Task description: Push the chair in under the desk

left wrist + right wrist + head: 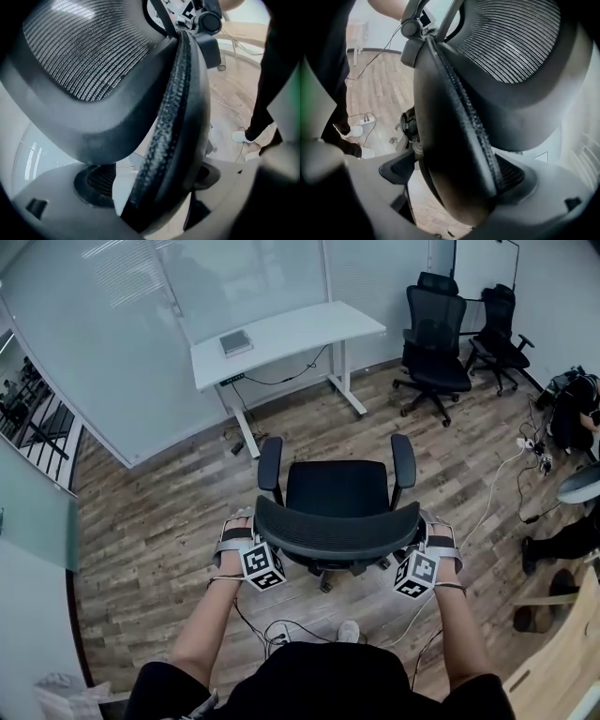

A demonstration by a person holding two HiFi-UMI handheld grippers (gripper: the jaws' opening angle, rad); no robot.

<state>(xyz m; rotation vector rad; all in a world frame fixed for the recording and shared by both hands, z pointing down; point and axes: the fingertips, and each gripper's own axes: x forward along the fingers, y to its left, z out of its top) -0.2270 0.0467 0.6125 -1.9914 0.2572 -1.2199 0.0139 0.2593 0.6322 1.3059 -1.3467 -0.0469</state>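
Fingers [47, 206] of your left gripper [242, 532] and right gripper [433, 536] grip the mesh backrest [337, 526] of the office chair [337, 486]. It stands well apart from the white desk [291, 334], so I judge the whole push remains.

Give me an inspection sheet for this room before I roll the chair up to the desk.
Surface: wood plank floor.
Job's things: black chair stands apart from the white desk, seat towards it.
Clutter: grey flat box on the desk; dark bag at right.
Grippers: left gripper and right gripper each shut on the chair's backrest edge.
Cables: black cable under the desk; white cable on the floor at right.
Surroundings: spare chairs beyond the desk; glass partition.
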